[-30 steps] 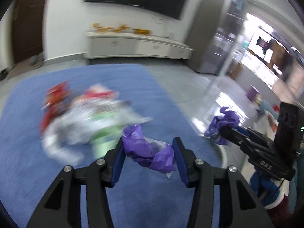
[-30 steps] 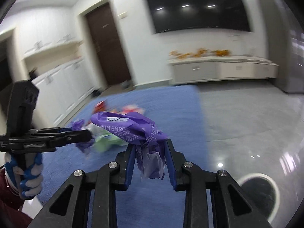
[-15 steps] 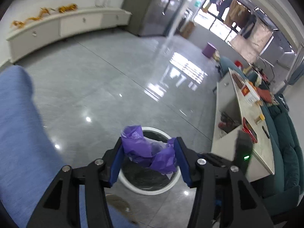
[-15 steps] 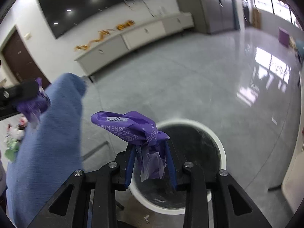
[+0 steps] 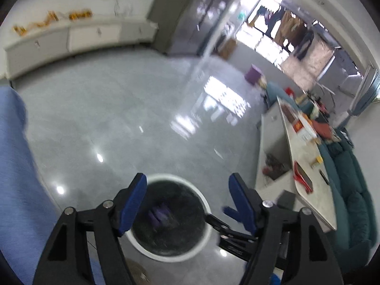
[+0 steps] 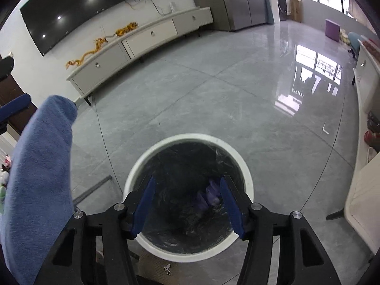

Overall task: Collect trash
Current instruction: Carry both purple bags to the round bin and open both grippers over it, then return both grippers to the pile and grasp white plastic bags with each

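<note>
A: Both grippers hang over the white bin [image 6: 187,197], lined with a black bag. Left gripper [image 5: 187,201]: jaws apart, nothing between them. Right gripper [image 6: 187,204]: jaws apart too, empty.

B: Why over the bin?

A: My reading: a drop position. Held straight above the mouth, anything let go falls inside rather than on the floor [image 6: 213,95]. The purple wrappers [image 6: 210,196] lie in the bin, at about 3 o'clock of its opening in the right wrist view.

B: Left view agrees?

A: A purple lump shows low in the bin [image 5: 160,215], near the centre. That view is smeared with blur, so I cannot tell whether it is one piece or two.

B: Anything else hidden?

A: The bin's near rim is cut off behind the gripper bodies in both views. The liner is dark and crinkled; anything deeper is hard to make out. The blue cloth [image 6: 40,178] fills the 9 o'clock side and covers what it lies on. At its far left edge, small pale and pink scraps [image 6: 4,168] peek out, too small to name; possibly more trash left to collect.
</note>
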Available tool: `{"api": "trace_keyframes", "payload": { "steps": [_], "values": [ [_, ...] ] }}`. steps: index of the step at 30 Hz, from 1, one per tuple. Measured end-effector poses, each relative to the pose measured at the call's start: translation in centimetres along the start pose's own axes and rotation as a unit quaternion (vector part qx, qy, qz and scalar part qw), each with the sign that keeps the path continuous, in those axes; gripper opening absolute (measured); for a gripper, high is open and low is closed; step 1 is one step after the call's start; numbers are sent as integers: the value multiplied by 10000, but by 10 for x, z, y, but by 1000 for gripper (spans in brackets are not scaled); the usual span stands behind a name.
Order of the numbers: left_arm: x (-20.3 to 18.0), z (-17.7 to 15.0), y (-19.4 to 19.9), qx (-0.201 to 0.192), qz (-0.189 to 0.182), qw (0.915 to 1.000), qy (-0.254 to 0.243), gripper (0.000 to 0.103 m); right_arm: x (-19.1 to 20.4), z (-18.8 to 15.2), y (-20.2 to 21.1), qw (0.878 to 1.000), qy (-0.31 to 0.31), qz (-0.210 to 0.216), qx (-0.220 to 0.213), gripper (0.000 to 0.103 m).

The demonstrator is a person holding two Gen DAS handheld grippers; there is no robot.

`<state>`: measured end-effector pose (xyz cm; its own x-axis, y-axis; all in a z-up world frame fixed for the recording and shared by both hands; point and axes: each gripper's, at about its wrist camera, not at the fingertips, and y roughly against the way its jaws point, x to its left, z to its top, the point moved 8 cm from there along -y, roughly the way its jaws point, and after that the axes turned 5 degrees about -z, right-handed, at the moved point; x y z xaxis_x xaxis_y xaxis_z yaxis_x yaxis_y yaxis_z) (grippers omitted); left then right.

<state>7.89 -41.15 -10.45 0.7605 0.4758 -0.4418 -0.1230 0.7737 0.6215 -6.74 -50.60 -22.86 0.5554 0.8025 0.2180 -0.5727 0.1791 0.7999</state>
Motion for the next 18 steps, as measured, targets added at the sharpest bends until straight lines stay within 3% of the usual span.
{"api": "trace_keyframes", "payload": {
  "steps": [9,15,18],
  "values": [
    [19,4,136,-880,577,9943,-149,70,69,25,98,9939,530,309,-913,55],
    [72,-23,239,-1365,1081,9846,165,70,152,31,157,9805,1151,759,-1402,55],
    [113,-49,294,-1602,1502,9745,462,70,193,31,174,9723,1477,1001,-1509,55]
  ]
}}
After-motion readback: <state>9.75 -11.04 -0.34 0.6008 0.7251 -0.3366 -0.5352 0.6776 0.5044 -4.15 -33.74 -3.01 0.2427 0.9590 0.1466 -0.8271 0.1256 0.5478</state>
